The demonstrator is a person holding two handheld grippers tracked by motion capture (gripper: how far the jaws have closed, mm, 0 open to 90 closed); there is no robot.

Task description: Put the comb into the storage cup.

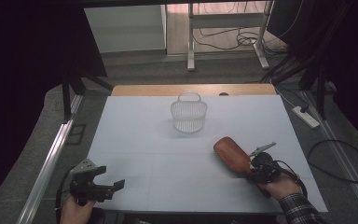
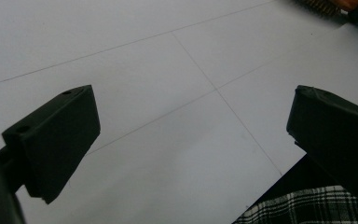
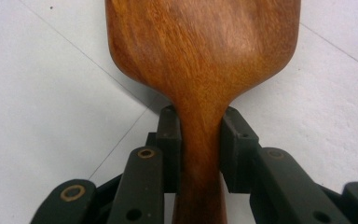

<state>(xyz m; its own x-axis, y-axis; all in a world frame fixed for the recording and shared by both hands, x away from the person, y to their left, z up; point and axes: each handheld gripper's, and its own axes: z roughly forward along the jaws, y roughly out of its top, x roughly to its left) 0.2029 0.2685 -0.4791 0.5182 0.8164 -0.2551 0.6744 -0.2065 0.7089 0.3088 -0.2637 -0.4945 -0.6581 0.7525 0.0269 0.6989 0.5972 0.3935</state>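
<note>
A wooden hairbrush (image 1: pixel 232 155) lies bristles down at the right of the white table (image 1: pixel 135 140), its paddle pointing up and left. My right gripper (image 1: pixel 251 171) is shut on its narrow handle. In the right gripper view both pads (image 3: pixel 170 140) press the sides of the brush (image 3: pixel 205 56) just below the paddle, with my right gripper (image 3: pixel 200 135) centred on the handle. My left gripper (image 1: pixel 112 177) rests at the front left corner, open, with nothing between its fingers. In the left gripper view my left gripper (image 2: pixel 191 130) stands wide over bare table, and the brush bristles (image 2: pixel 321 4) show at the top right.
A small white wire basket (image 1: pixel 189 112) with a handle stands upright at the middle back of the table. A wooden strip (image 1: pixel 191 89) borders the far edge. A power strip (image 1: pixel 306 116) and cables lie on the floor to the right. A plaid sleeve (image 1: pixel 303 210) enters at the front right.
</note>
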